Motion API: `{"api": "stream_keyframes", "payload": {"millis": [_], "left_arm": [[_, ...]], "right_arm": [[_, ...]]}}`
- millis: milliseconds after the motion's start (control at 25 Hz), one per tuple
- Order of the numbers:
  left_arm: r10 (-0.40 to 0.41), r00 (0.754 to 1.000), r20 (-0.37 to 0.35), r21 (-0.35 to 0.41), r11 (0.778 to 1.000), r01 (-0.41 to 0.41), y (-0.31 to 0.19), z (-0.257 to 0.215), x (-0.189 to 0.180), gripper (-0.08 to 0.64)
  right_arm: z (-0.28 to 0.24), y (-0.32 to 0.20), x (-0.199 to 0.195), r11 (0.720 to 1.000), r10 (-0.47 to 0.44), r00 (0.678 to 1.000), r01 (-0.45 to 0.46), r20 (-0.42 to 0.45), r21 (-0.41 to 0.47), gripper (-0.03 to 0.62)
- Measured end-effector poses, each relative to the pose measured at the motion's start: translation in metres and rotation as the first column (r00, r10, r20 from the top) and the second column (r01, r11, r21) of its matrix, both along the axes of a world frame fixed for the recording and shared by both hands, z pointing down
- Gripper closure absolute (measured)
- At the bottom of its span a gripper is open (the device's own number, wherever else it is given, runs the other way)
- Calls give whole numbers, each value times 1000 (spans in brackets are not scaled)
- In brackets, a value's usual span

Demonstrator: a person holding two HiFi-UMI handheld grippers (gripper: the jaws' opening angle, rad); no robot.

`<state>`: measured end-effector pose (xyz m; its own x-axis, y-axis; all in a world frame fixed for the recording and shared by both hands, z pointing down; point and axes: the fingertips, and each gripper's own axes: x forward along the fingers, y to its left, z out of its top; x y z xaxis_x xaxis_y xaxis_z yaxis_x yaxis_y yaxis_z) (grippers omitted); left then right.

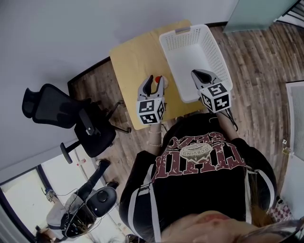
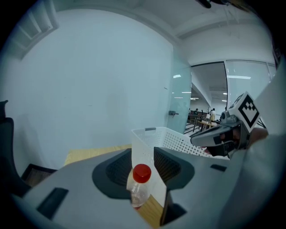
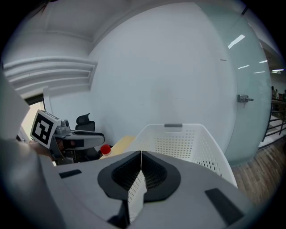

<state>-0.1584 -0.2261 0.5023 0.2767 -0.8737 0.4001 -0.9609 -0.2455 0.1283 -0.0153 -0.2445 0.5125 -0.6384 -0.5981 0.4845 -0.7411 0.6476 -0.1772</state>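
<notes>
A small clear bottle with a red cap [image 2: 141, 172] stands upright on the wooden table [image 1: 130, 57]. It sits between the jaws of my left gripper [image 2: 143, 150], close to the left jaw, with a gap on the right side. In the head view the red cap [image 1: 157, 79] shows between the fingertips of the left gripper [image 1: 155, 80], which is open. My right gripper [image 3: 141, 154] is shut with nothing in it. The right gripper [image 1: 197, 73] hovers over the near rim of a white perforated basket [image 1: 209, 47], which looks empty. The basket [image 3: 178, 141] fills that gripper's view ahead.
The basket [image 2: 170, 138] stands right of the bottle on the table. A black office chair [image 1: 71, 116] stands on the wood floor left of the table, against the white wall. A second wheeled chair [image 1: 90, 204] is at the lower left. A glass door [image 1: 256, 12] is behind the basket.
</notes>
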Motion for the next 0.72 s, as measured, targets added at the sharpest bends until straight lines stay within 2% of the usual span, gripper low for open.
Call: {"api": "stream_keyframes", "payload": {"millis": [400,720], "left_arm": [[7,1000,-19,37,999,-6,0,-20,-3,367],[31,999,-24,70,997,-29,-3,-36,15,428]], "right_arm": [[-8,-3,-9,1000,-5,1000,5,13,17,572],[-21,-5,-2,999,-3,999,2,36,41,573]]}}
